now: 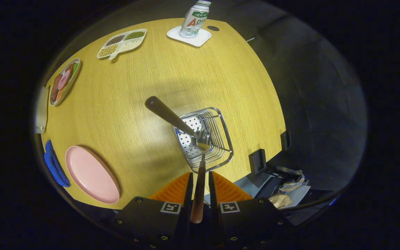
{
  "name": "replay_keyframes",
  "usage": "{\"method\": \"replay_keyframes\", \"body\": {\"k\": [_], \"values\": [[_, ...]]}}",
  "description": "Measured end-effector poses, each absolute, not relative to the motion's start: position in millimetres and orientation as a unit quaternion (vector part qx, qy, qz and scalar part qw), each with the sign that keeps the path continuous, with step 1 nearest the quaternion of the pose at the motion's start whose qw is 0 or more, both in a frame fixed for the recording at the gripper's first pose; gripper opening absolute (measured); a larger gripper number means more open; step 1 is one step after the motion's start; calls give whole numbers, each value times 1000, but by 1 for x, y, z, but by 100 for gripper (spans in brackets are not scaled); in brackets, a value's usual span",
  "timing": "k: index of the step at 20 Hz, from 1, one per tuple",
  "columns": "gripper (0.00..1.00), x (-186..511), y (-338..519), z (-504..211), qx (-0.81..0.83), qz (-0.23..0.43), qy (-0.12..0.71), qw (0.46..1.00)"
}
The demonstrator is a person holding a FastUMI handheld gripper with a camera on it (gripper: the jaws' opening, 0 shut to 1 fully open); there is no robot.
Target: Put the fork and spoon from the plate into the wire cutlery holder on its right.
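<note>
Two utensils concern the wire holder [205,139]: one stands inside already, while the jaws clamp the second's [200,173] stiff, light, probably slippery brown handle above it.

The camera rides on the gripper [199,185] and looks forward and steeply down along its two fingers [188,194], from well above the wooden table [158,86]. The wire holder [205,137] lies just ahead of the fingertips, close to the lens. The pink plate [90,173] sits off to the left; the bottle [194,19] stands far beyond, probably near the table's far edge.
</note>
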State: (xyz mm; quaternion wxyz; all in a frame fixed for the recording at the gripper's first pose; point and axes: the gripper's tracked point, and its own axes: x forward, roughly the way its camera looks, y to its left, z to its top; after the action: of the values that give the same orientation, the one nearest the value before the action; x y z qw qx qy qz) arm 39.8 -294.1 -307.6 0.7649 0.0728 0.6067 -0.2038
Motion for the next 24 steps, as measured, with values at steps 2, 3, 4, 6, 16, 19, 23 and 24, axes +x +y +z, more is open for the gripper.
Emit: {"method": "replay_keyframes", "body": {"k": [2, 3, 4, 6, 16, 19, 23, 24], "values": [[26, 40, -292, -304, 74, -204, 602, 769], [27, 39, -292, -301, 71, -205, 601, 769], [27, 38, -293, -298, 67, -206, 597, 772], [27, 42, -295, -288, 67, -215, 577, 785], [27, 77, -283, -170, 50, -232, 327, 915], [27, 81, -268, -110, 29, -230, 218, 948], [27, 76, -235, -43, 13, -210, 96, 973], [27, 74, -228, -28, 10, -206, 71, 976]]}}
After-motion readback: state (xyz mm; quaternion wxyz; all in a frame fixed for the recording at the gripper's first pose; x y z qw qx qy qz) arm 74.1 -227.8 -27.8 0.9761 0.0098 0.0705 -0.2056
